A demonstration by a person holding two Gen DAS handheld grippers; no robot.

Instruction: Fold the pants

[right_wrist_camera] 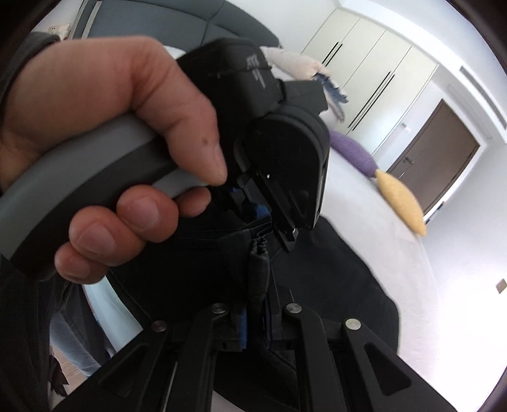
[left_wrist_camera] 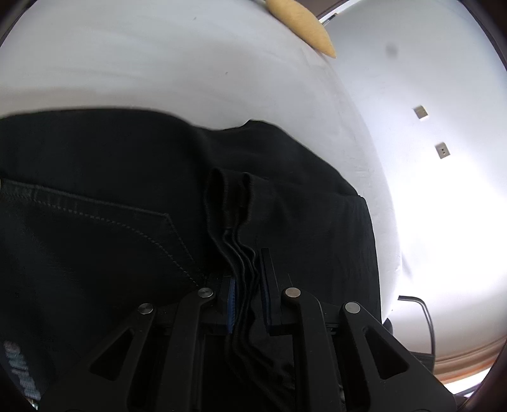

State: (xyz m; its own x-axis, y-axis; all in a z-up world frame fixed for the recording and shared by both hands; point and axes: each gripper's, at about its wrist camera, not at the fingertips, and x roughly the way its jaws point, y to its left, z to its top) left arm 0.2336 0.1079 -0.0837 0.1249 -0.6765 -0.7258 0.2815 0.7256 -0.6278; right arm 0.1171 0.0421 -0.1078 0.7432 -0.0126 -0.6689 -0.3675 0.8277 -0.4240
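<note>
Pants (left_wrist_camera: pixel 111 196), black, lie spread on the white bed (left_wrist_camera: pixel 158 63), a stitched back pocket facing up. Left hand-held gripper (left_wrist_camera: pixel 247 285) is clenched on several bunched edges of the fabric. Right hand-held gripper (right_wrist_camera: pixel 255 301) pinches another dark fold just beside it, with the person's left hand (right_wrist_camera: pixel 104 133) wrapped round the left tool's grey handle. A yellow cushion (right_wrist_camera: pixel 401 202) rests farther up the bed

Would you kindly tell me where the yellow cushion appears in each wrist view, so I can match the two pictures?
Left wrist view: yellow cushion at the top edge, right of centre, on the white bed.
Right wrist view: yellow cushion at the right, beside a purple cushion.
Shared landmark: the black pants.
</note>
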